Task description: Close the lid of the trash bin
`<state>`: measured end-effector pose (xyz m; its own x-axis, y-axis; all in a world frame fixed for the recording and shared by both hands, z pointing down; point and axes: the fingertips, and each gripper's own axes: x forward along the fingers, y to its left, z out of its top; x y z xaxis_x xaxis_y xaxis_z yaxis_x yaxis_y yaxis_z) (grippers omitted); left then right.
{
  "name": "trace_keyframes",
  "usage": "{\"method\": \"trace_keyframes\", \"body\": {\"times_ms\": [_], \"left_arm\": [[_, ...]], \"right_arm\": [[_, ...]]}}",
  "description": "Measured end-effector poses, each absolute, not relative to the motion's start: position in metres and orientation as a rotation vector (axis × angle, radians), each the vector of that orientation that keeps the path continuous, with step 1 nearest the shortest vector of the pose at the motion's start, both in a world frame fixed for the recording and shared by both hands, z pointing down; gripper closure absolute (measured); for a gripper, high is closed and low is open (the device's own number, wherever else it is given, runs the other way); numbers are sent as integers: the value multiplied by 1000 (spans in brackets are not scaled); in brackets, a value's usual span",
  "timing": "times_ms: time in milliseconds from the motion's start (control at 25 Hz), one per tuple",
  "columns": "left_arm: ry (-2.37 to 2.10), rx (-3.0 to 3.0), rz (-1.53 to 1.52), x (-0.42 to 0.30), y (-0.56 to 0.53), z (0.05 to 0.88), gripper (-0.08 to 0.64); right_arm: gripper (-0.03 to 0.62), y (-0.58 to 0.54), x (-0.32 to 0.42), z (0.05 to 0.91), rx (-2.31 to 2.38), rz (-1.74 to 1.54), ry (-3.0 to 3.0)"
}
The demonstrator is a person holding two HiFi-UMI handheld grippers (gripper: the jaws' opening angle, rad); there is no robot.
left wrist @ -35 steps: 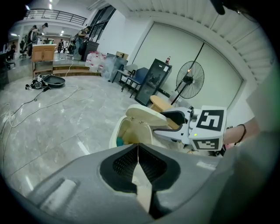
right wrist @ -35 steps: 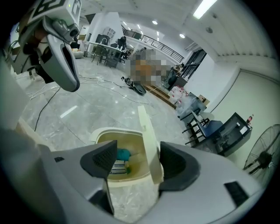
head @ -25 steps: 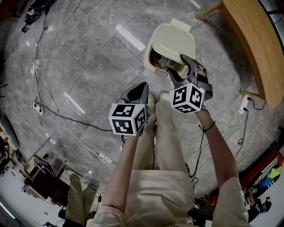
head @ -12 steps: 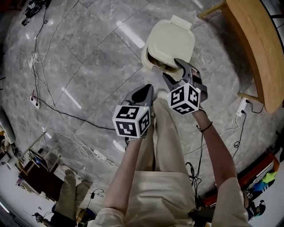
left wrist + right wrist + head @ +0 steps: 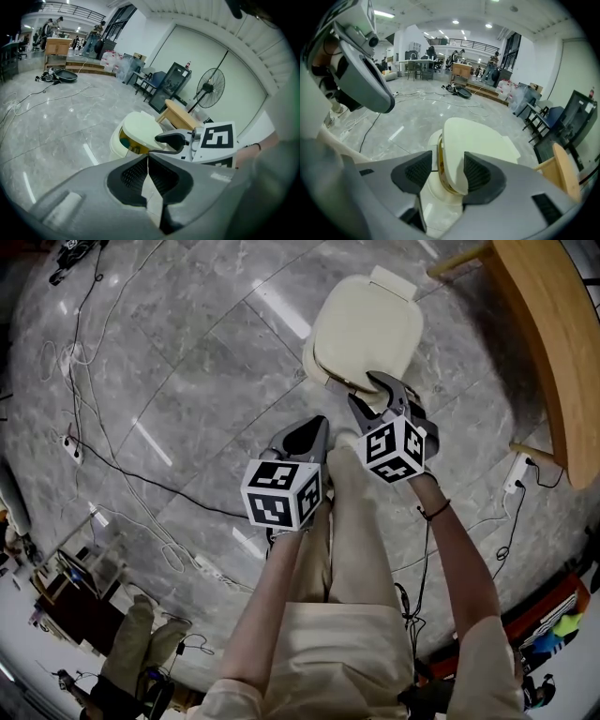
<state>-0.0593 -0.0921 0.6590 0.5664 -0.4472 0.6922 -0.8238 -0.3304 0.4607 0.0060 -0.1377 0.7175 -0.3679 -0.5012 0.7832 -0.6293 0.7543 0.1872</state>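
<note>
Lid (image 5: 480,140) hangs tilted, almost down on the bin (image 5: 312,357), its front edge between the right gripper's (image 5: 440,171) 2 spread jaws, which have just been closing without clamping it. Something yellow shows through the gap. The left gripper (image 5: 148,157), pressed together and empty, sits just beside the right.

- One trash bin (image 5: 315,360), at twelve o'clock in the head view, with one lid (image 5: 367,326).
- Two grippers: the left gripper (image 5: 309,433) at the centre and the right gripper (image 5: 366,394) at one o'clock.
- Two cubes with square markers: the left marker cube (image 5: 281,493) and the right marker cube (image 5: 394,448).
- One wooden table (image 5: 553,343), at two o'clock.
- One standing fan (image 5: 211,87), at two o'clock in the left gripper view.
</note>
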Motion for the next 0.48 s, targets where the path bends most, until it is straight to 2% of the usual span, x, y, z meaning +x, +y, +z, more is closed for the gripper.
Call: {"method": "trace_keyframes", "body": {"times_ms": [120, 360, 480], "left_arm": [[-1018, 1971, 583, -58, -92, 667, 536], [-1029, 1966, 573, -58, -95, 678, 536], [-1031, 1966, 573, -58, -98, 682, 535]], "right_arm": [[391, -138, 5, 724, 868, 234, -2083], [471, -142, 9, 729, 924, 285, -2142], [483, -141, 9, 734, 945, 325, -2176]]}}
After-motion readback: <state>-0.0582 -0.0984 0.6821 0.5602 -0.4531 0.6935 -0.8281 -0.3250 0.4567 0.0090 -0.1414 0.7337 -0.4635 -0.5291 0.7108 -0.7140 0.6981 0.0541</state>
